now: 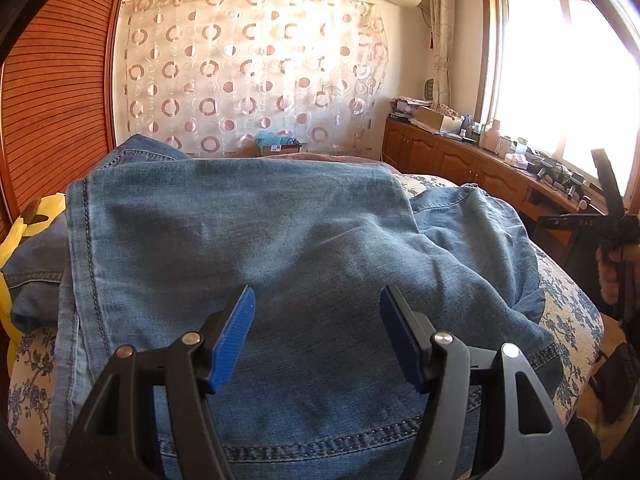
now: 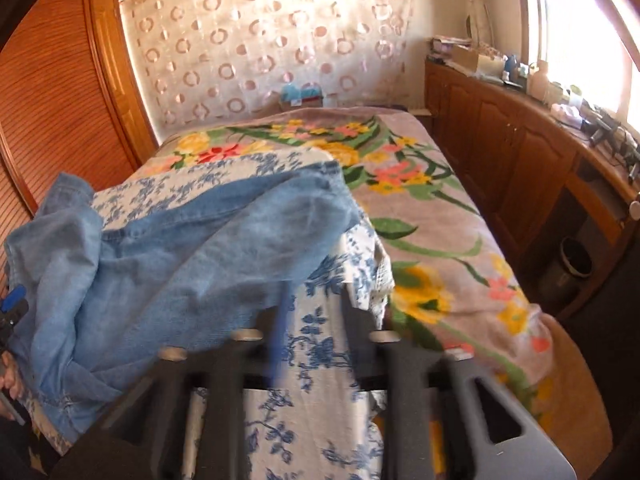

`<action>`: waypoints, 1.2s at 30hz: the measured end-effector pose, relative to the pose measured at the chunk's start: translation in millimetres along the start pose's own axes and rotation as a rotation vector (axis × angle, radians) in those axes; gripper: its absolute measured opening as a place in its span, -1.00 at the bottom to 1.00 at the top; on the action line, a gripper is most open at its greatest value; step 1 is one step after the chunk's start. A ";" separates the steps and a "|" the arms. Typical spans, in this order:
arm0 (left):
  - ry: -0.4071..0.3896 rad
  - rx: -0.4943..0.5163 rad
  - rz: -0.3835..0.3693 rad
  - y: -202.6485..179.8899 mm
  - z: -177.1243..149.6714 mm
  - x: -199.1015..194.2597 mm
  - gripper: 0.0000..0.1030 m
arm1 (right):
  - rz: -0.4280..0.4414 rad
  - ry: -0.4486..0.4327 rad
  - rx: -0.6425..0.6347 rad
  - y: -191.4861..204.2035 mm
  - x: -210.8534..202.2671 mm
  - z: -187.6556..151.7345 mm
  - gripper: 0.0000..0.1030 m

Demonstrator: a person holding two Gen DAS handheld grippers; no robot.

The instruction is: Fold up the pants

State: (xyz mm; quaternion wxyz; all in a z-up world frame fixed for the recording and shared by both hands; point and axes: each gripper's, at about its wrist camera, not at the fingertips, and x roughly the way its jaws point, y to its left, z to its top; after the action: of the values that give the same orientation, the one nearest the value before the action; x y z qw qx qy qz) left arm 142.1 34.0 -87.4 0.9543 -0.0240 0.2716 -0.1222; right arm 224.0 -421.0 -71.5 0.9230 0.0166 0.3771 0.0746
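Left to right. Far left in my left wrist view: wood slatted wardrobe door (image 1: 52,92), a yellow cloth (image 1: 28,224) poking out beside the jeans (image 1: 260,232).

The jeans lie on the bed (image 1: 576,312), on a blue-flowered sheet (image 2: 320,344), bunched, with one layer already thrown over another. Mid-blue washed denim, paler where worn, contrast stitching. A hemmed edge runs down the left side and a stitched seam band sits nearest my left camera.

My left gripper (image 1: 316,316) hangs over the denim, blue-padded fingers (image 1: 236,336) spread apart, nothing between them, not pinching cloth.

My right gripper (image 2: 316,312) is blurred in its own view. Its fingers stand parted over the flowered sheet, just past the right edge of the denim, and are empty. From the left view I see only the hand and a dark frame at the far right, so no help there.

Handling, my guess: heavyish for cloth, soft but with body, not slippery, not fragile. It will sag if lifted at one point. Best hold is on a stitched edge or hem, both layers pinched, one gripper at each end of the edge.

Right of the bed: floral blanket (image 2: 440,216), wood cabinets (image 2: 520,168), bright window (image 1: 560,72).
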 end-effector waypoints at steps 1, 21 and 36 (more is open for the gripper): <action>-0.001 0.000 0.001 -0.1 0.1 -0.1 0.27 | 0.020 0.014 -0.002 3.8 7.3 -1.6 -0.15; 0.000 -0.005 -0.005 0.5 0.0 3.1 0.27 | 0.037 -0.009 -0.050 12.8 -23.9 4.6 -1.00; 0.004 -0.005 -0.005 1.7 0.2 3.1 0.27 | 0.000 0.048 0.048 -11.0 -12.8 -28.4 -0.20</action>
State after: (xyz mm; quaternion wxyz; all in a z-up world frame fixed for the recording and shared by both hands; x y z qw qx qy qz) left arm 145.2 34.9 -89.0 0.9534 -0.0267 0.2739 -0.1238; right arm 196.5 -434.6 -83.9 0.9130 0.0371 0.4010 0.0659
